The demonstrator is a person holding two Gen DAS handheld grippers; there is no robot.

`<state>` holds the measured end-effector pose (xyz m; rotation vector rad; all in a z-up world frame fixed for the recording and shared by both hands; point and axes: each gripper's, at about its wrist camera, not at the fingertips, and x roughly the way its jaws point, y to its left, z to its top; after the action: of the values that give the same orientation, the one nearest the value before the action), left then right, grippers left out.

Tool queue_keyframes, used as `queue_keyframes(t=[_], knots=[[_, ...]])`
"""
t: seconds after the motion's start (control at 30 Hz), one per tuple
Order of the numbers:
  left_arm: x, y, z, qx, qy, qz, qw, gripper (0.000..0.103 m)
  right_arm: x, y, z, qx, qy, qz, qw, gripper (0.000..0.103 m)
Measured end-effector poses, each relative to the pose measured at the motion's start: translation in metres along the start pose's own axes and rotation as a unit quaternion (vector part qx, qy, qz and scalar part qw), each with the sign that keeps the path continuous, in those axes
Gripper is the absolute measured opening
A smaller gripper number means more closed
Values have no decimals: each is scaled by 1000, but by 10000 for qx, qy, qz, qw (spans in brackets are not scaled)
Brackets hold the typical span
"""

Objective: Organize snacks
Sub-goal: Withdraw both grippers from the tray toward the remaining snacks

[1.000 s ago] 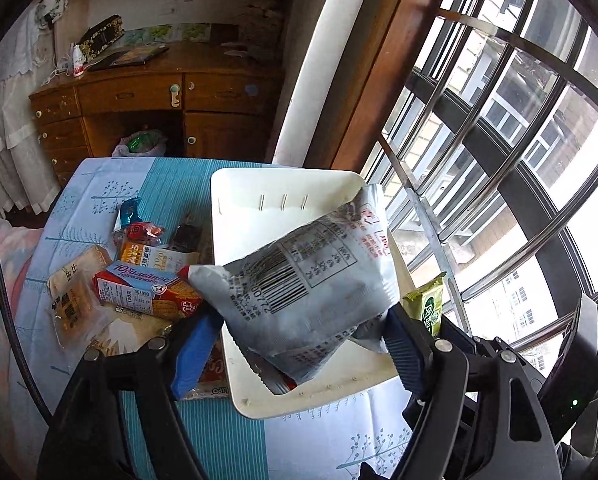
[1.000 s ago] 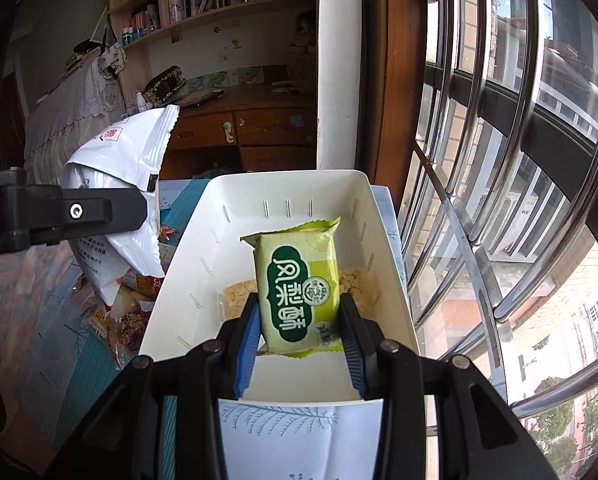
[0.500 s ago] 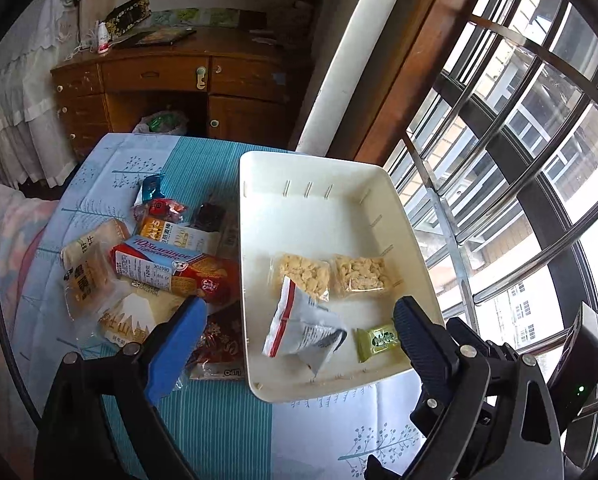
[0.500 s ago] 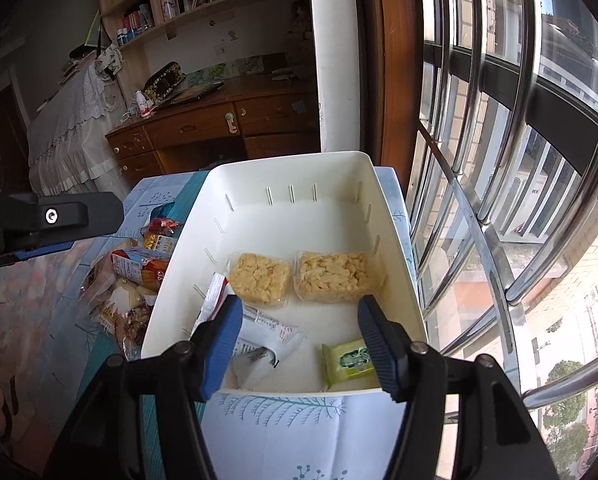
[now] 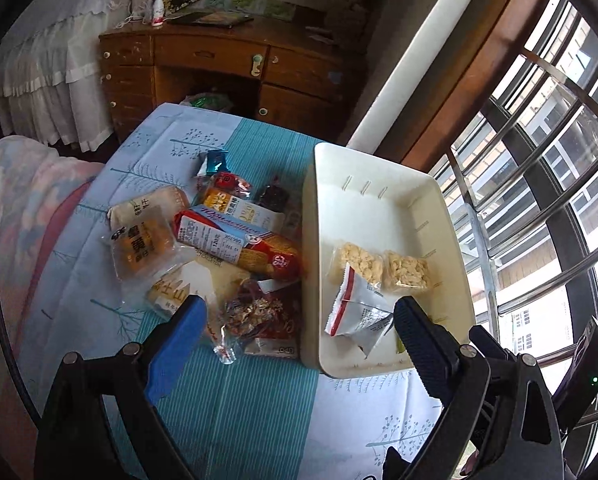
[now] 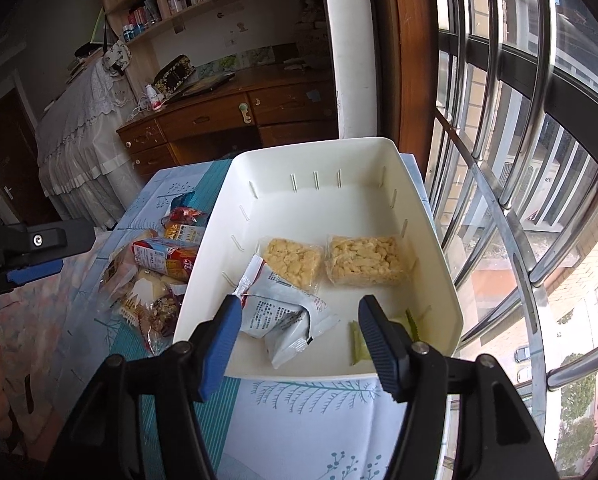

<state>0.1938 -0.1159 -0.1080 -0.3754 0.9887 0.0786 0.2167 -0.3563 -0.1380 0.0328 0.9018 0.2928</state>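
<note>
grippers: left gripper (image 5: 297, 322) and right gripper (image 6: 299, 322) both spread, empty
next grab: biscuit box (image 5: 239, 245) — light, stiff; pinch across its narrow sides
bin (image 6: 427, 216): soft packets inside

The tray (image 6: 427, 216) sits on the table (image 5: 239, 412), at its window side. Inside the tray, two cereal bars (image 6: 331, 260) lie side by side at mid-depth. In front of them lies a snack pouch (image 6: 287, 320), with a small wrapped cake (image 6: 357, 350) to its right near the front wall. A pile of snack packets (image 5: 219, 248) lies on the table left of the tray, a biscuit box (image 5: 239, 242) on top. A desk (image 5: 223, 64) stands behind the table.
</note>
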Motion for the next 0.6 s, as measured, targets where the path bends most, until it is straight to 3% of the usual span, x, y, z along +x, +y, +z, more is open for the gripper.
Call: queue_keyframes(t=[0.13,0.6], knots=[[-5,23,0,-179,22,52,9998,94,1,12,-1,-37,19,72,10000,68],[-4,102,16,-762,425,99,9961,94,10,58,-2,-41,257,158,9995,71]])
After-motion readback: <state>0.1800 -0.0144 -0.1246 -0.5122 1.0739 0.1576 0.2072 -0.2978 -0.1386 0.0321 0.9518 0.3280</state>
